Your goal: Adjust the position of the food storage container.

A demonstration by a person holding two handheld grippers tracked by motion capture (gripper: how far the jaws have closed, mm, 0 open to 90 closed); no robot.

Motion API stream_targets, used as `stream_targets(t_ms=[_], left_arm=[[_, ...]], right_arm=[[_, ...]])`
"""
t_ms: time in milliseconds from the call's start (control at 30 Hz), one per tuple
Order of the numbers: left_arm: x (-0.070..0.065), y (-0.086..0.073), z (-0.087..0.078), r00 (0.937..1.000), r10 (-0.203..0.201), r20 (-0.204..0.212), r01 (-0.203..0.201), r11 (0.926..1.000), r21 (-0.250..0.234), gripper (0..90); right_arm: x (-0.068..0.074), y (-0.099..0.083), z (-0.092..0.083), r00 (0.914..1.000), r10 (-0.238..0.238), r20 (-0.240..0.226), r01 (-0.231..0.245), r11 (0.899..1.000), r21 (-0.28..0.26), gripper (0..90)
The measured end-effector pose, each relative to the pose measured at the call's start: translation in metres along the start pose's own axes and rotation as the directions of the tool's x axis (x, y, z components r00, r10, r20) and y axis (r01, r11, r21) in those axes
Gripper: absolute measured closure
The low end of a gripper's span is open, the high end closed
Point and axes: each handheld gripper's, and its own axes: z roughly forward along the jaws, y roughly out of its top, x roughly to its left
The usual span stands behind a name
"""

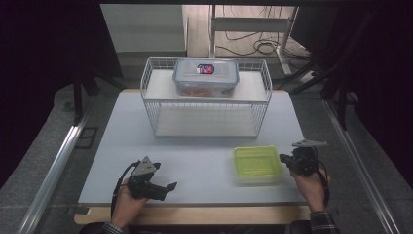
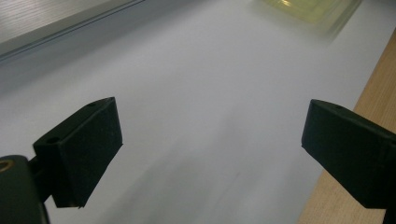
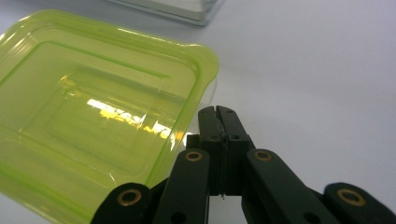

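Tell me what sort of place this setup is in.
Likely a lab or workshop rigged for recording handling tasks, not a kitchen. A bare white table stands between metal rails, loose cables lie on the floor behind, and dark curtains close off the sides.

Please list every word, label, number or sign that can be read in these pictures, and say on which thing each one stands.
No text can be read.
Label on the lid of the clear container in the wire basket: red, blue and white, too small and blurred to read.
Green-lidded container, white table, both grippers: no writing seen.
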Motion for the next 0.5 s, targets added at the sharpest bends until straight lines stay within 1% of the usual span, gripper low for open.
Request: stream_targets(t_ms=[200, 333, 500], left_arm=[[0.0, 0.0, 0.0, 1.0, 0.0, 0.001, 0.0, 1.0, 0.001, 4.9], [0.0, 0.0, 0.001, 1.0, -0.003, 0.001, 0.003, 1.0, 0.007, 4.9], [0.0, 0.0, 0.002, 1.0, -0.003, 0.002, 0.003, 0.9999, 0.011, 4.9]], right_arm=[[0.018, 0.004, 0.007, 0.9982, -0.025, -0.054, 0.025, 1.0, 0.008, 89.5], [0.029, 0.007, 0.011, 0.9956, -0.055, -0.076, 0.056, 0.998, 0.012, 89.5], [0.043, 0.01, 0.015, 0.9909, -0.082, -0.107, 0.083, 0.996, 0.01, 89.5]])
